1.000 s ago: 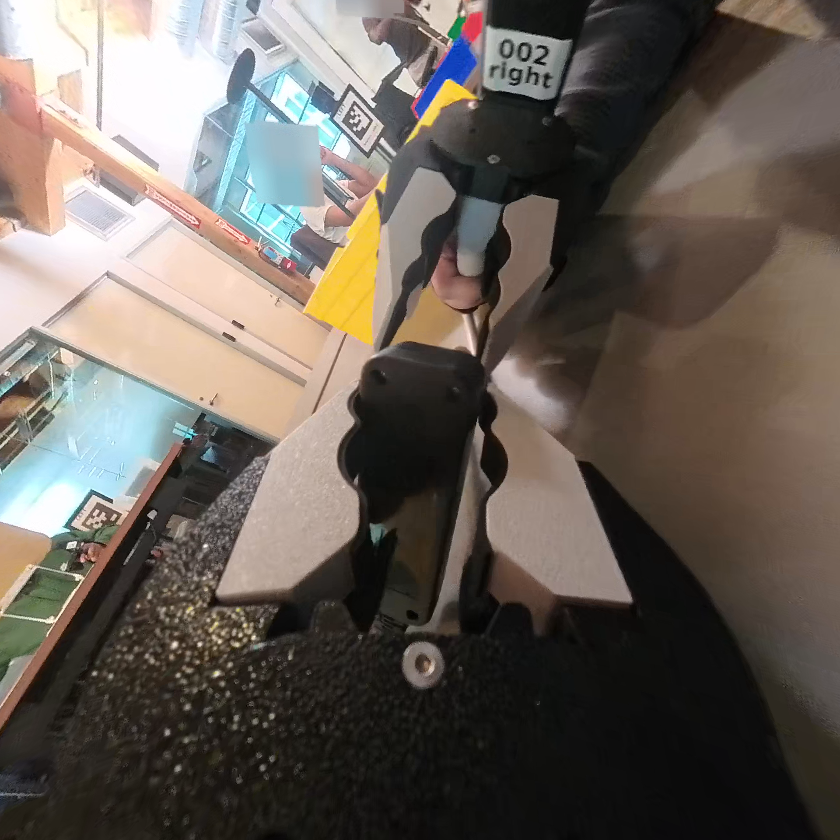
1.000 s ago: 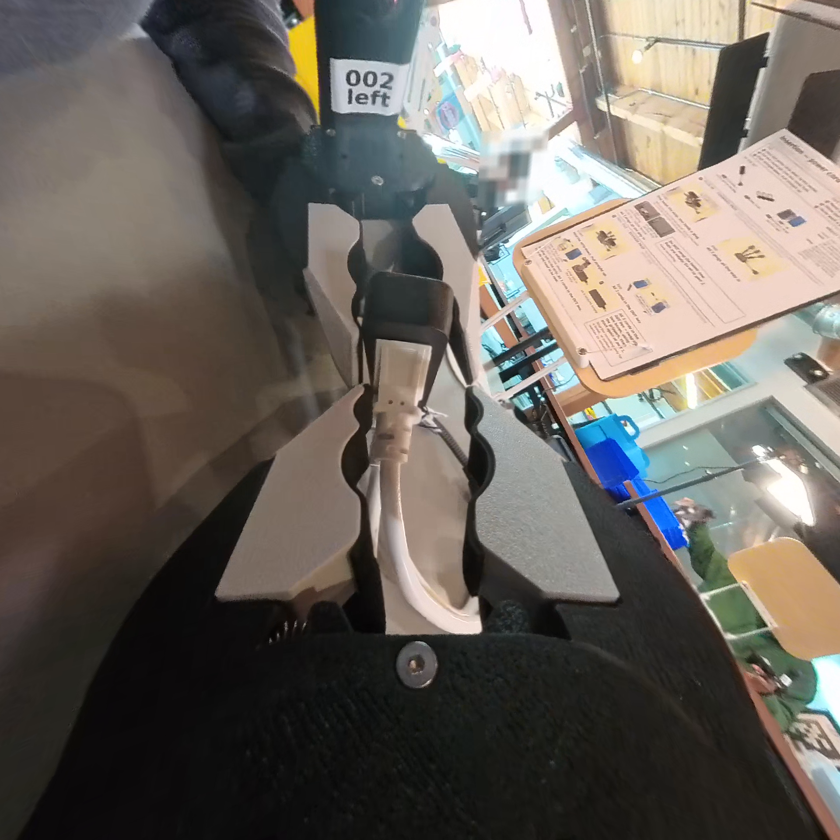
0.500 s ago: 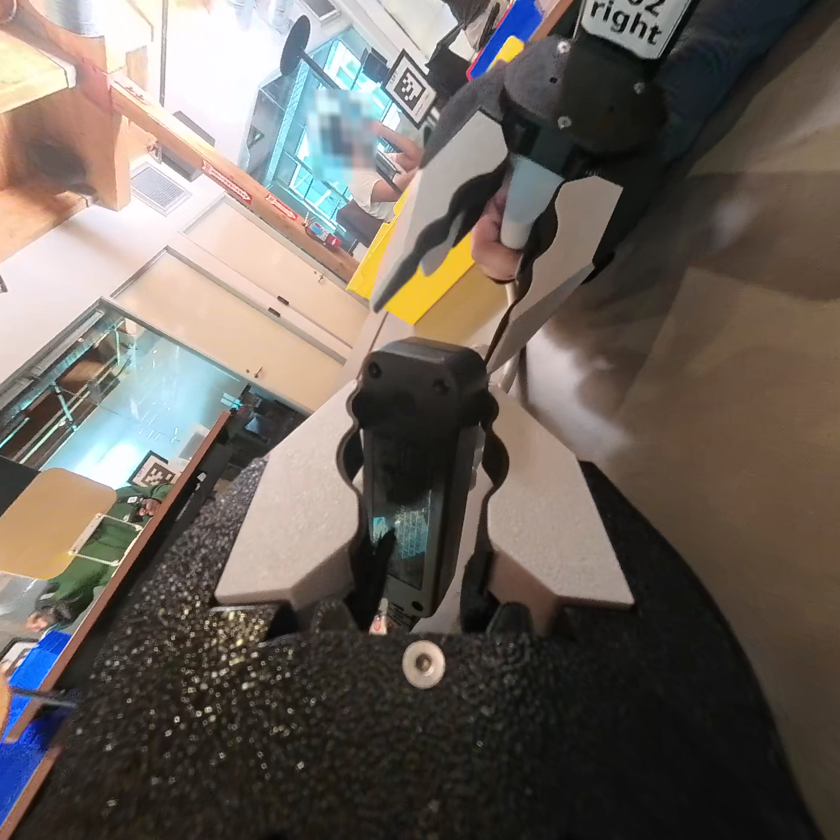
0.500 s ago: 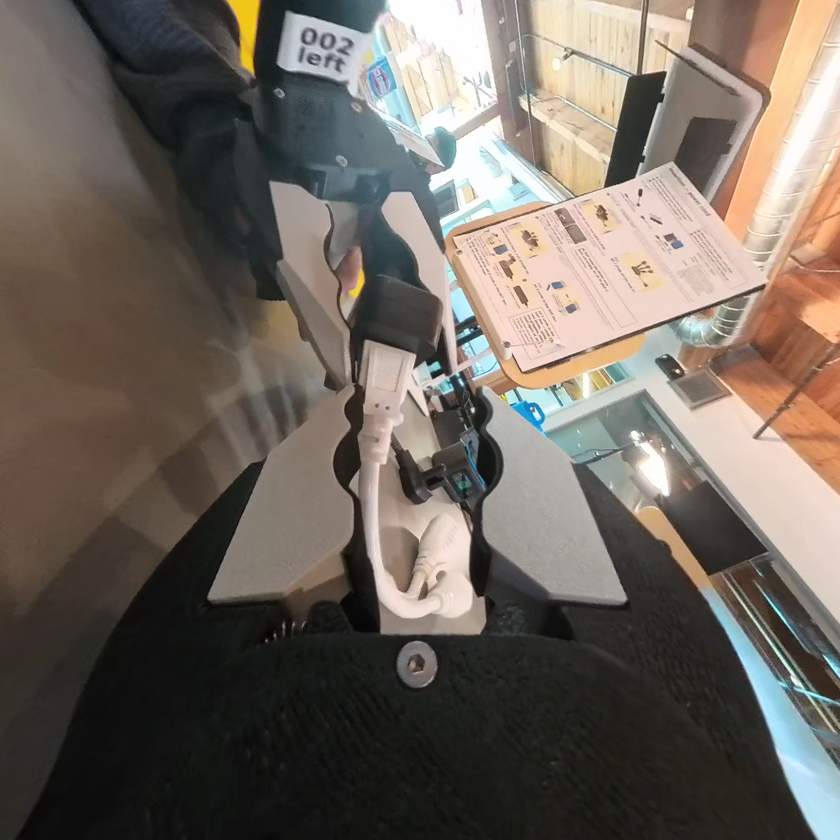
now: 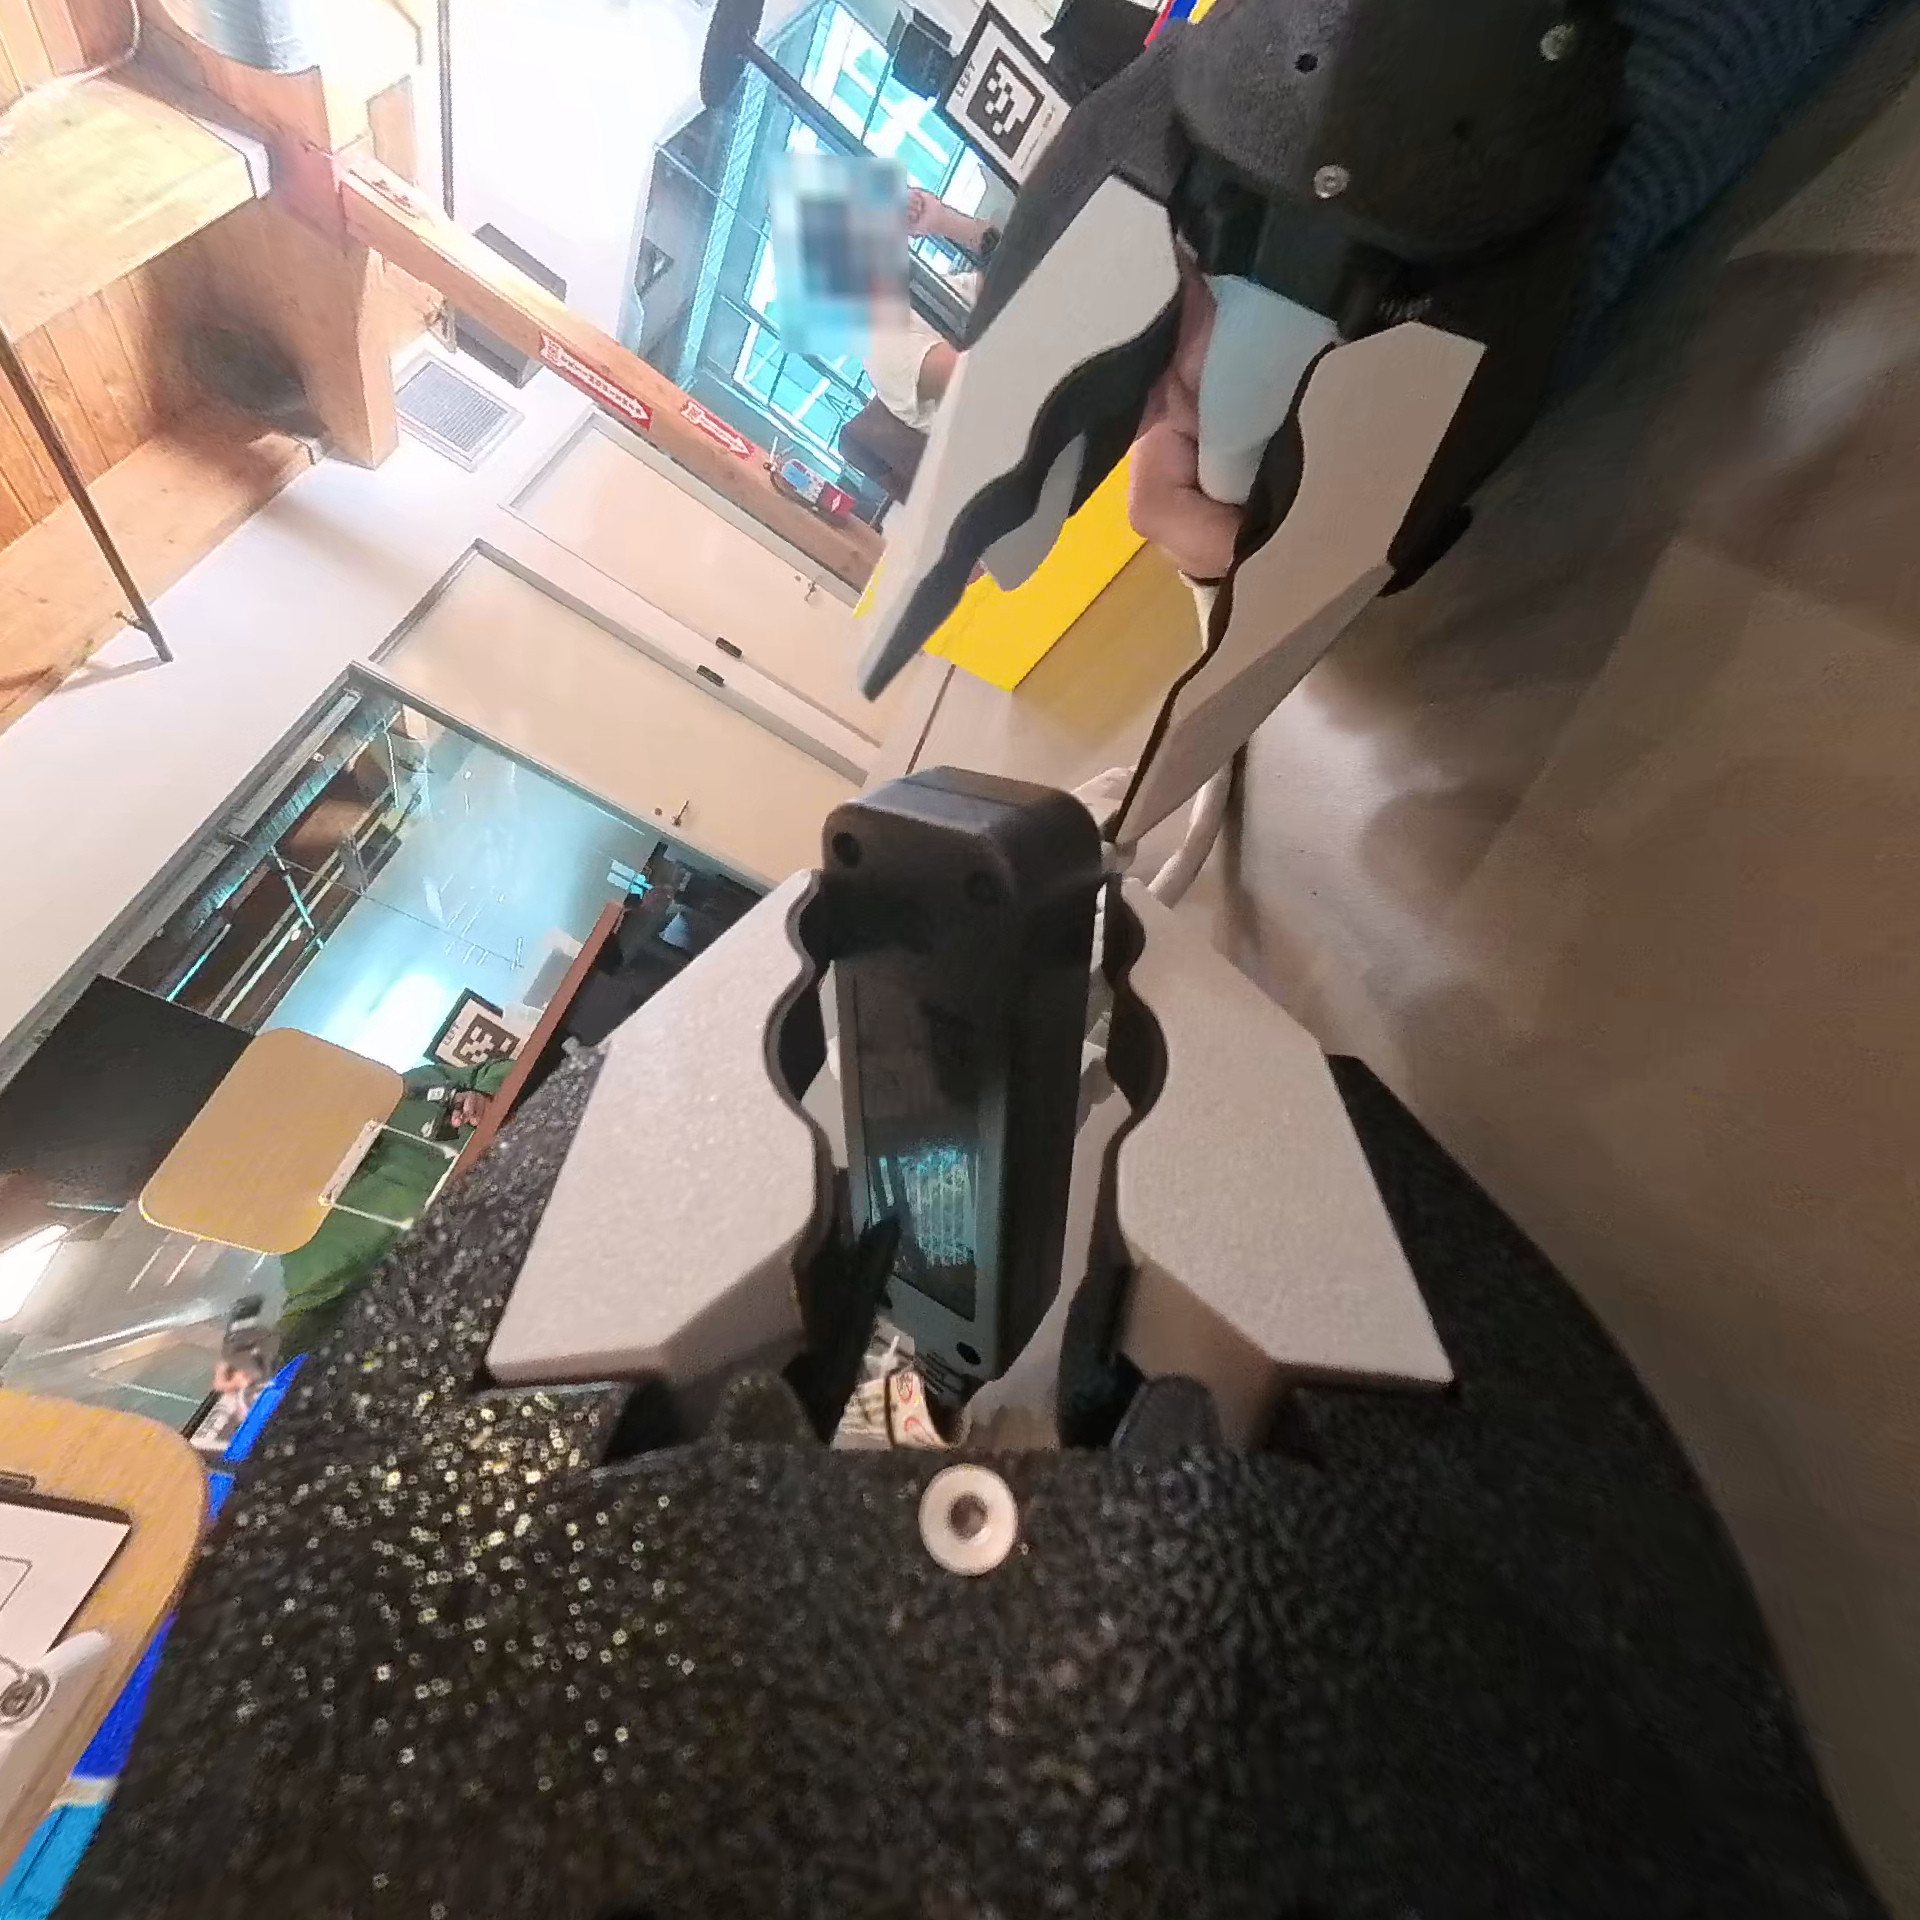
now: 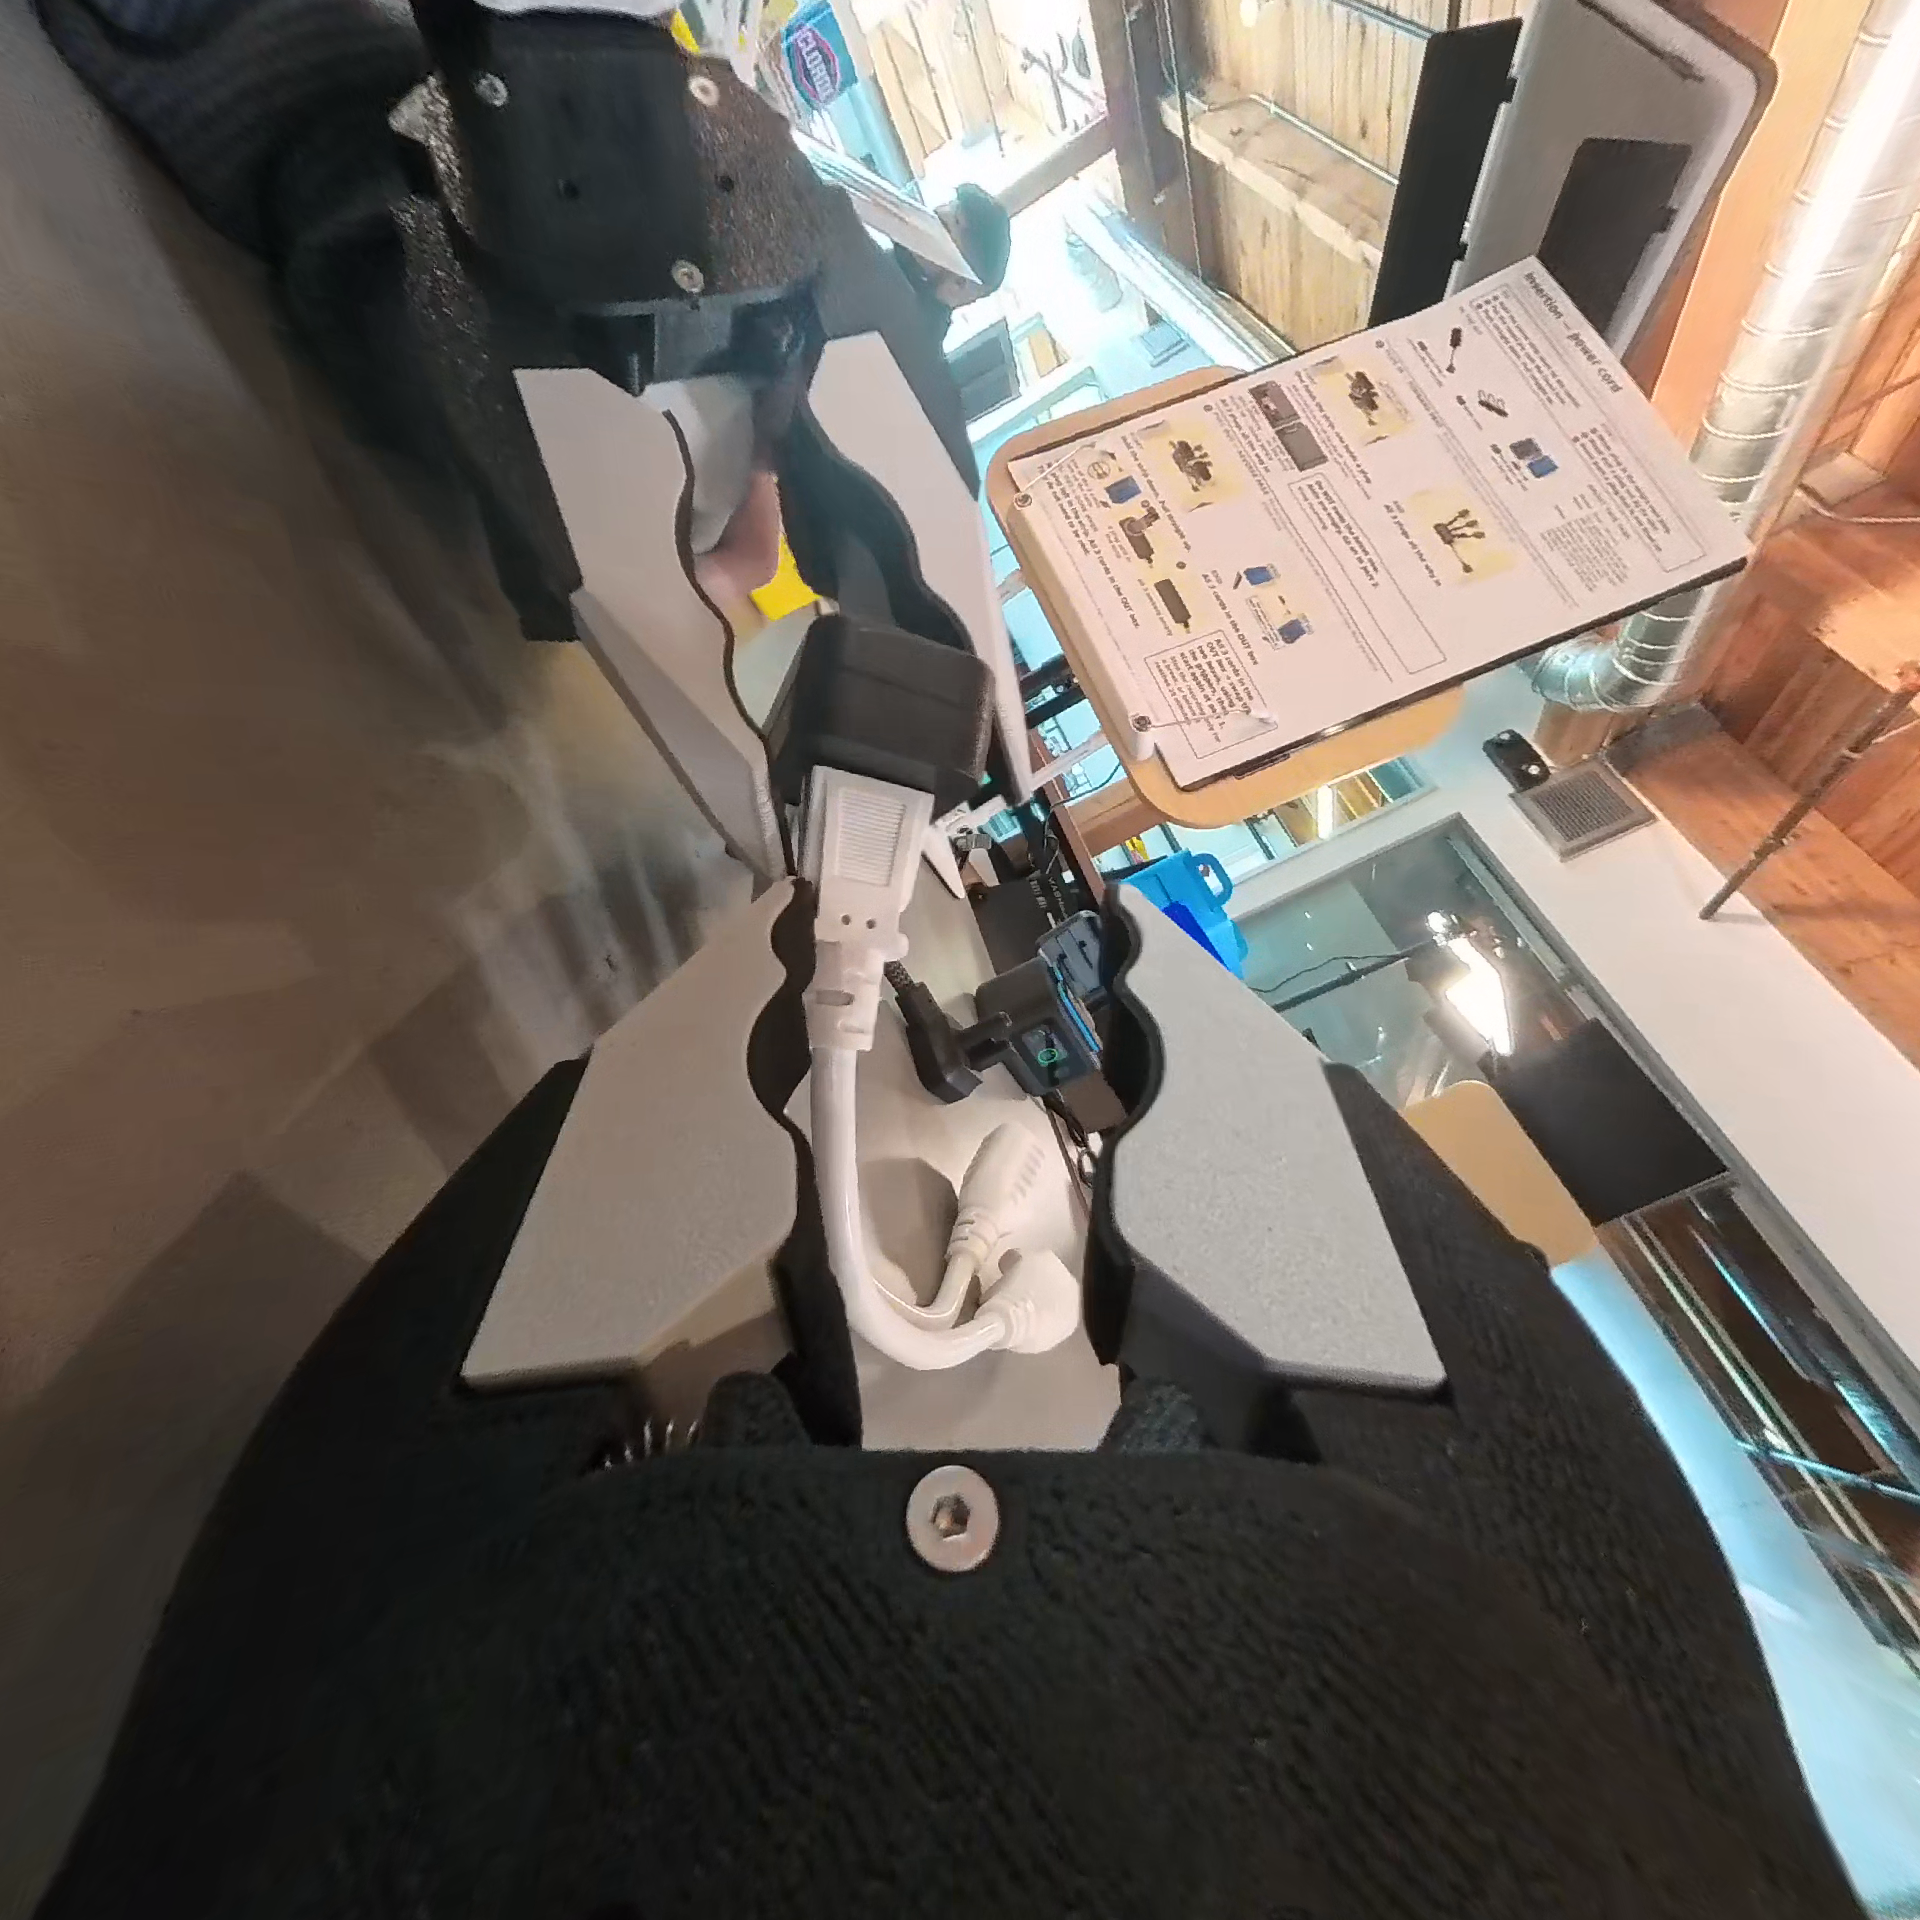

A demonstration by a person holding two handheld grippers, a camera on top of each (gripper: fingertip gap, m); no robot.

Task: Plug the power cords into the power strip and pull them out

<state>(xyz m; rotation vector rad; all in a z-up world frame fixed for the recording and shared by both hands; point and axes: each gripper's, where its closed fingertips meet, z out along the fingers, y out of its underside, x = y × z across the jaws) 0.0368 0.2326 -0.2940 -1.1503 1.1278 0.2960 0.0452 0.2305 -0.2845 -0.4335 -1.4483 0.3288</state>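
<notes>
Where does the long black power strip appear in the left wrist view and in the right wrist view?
Left wrist view: the long black power strip stands at the centre, clamped between the left gripper's grey fingers.
Right wrist view: only its black end shows, above centre, with the white plug in it.
Shared landmark: the tan table surface.

We can spot printed stuff but aren't quoting any of it: an instruction sheet (image 6: 1371,540) with small pictures clipped to a wooden board (image 6: 1299,769), a couple of red strip signs (image 5: 613,384) on a wooden beam (image 5: 499,301), and two black-and-white square marker tags (image 5: 1003,88), one up by the windows.
</notes>
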